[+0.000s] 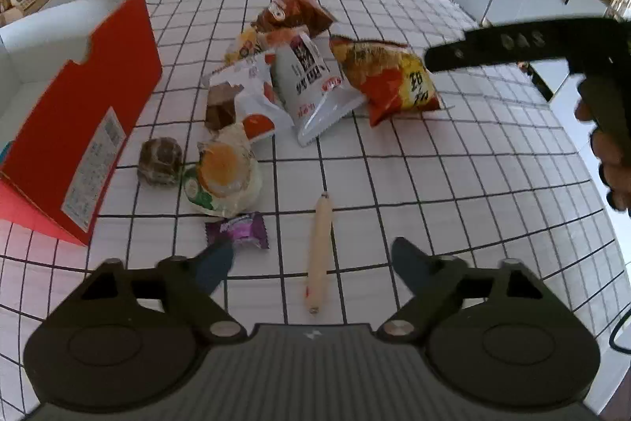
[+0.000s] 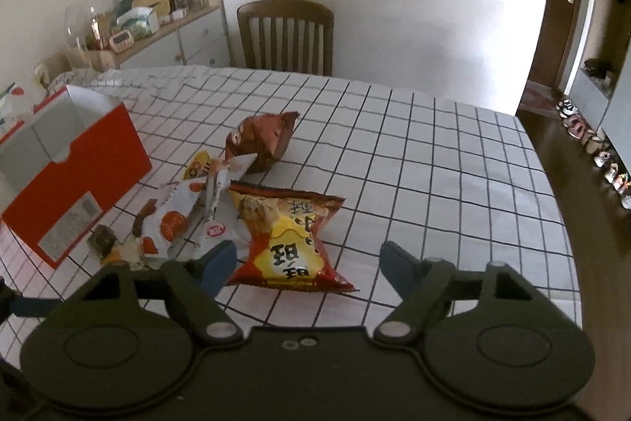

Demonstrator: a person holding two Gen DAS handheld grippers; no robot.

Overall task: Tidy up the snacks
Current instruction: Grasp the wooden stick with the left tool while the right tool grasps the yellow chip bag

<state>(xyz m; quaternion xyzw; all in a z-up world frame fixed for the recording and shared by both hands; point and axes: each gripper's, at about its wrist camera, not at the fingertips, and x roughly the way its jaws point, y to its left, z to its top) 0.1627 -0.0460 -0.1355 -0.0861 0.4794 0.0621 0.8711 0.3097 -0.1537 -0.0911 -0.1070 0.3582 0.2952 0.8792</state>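
I have both grippers angled down over the white tablecloth with a black grid [image 1: 453, 184]. My left gripper [image 1: 311, 265] hangs with its blue-tipped jaws spread and nothing pinched; the slim beige sausage stick [image 1: 320, 251] lies on the cloth in the gap between them, untouched, and the small purple candy wrapper [image 1: 239, 229] sits just beside the left fingertip. My right gripper [image 2: 309, 263] is likewise spread wide and empty, its left fingertip at the edge of the orange-and-yellow crinkled chip bag [image 2: 288, 243], which lies flat on the cloth. In the left view I see the right gripper's black body reaching in from the right edge, with the person's hand [image 1: 607, 152] wrapped around its handle.

The snacks sit in a loose pile mid-table: a brown foil bag [image 1: 294, 12] farthest back, a white-and-grey packet [image 1: 311, 81] leaning against the chip bag, a white pouch with orange circles [image 1: 252, 97], a clear-wrapped pastry with a yellow centre [image 1: 224, 176], and a round dark-brown wrapped cake [image 1: 159, 160]. The open red cardboard box with a white interior [image 1: 79, 113] stands to the left of the pile, near the cake.
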